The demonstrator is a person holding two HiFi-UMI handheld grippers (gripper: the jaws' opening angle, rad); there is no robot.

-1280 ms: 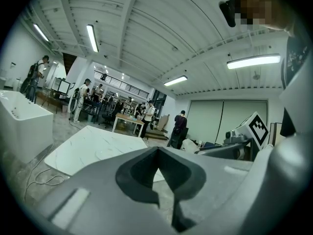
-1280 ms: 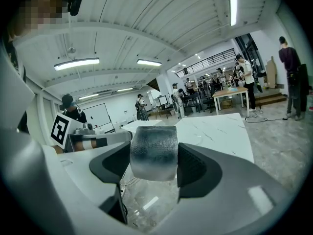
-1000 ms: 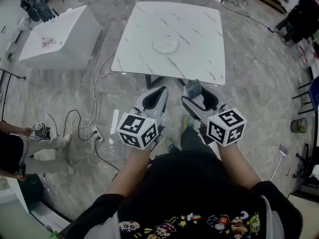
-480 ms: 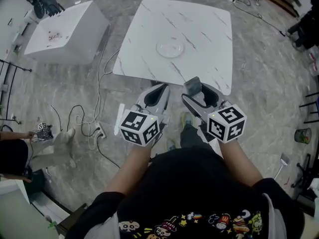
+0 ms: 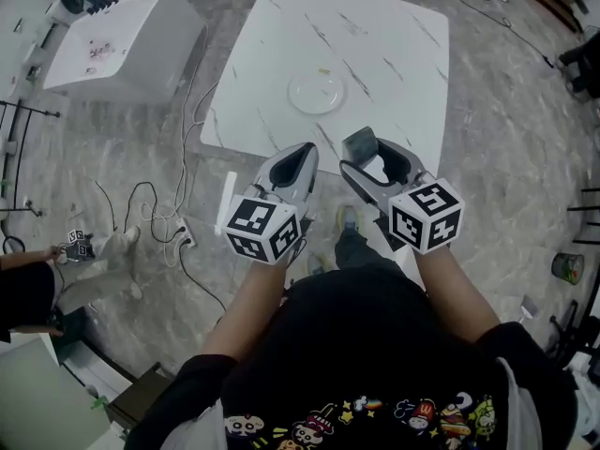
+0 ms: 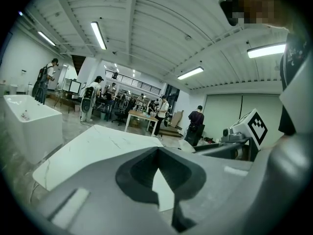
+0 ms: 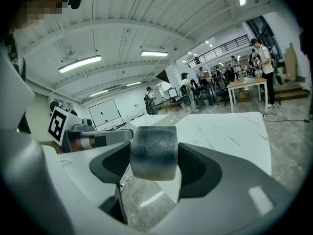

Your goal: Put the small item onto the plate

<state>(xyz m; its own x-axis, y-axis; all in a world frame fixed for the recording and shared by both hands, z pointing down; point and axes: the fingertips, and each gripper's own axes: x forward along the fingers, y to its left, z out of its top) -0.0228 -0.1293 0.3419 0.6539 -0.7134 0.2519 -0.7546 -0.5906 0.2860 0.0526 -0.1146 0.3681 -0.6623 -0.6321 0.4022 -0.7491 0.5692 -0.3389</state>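
The small grey item point(image 7: 153, 152) is clamped in the right tongs point(image 5: 373, 160), mid-frame, just below the plate point(image 5: 316, 93) on the bench point(image 5: 403, 54). The left tongs point(image 5: 300, 153) are clenched, empty.

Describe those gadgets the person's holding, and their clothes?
The left gripper and right gripper are pale grey shells with dark-padded jaws. Each carries a white cube with black square markers. The person wears a black T-shirt with cartoon prints.
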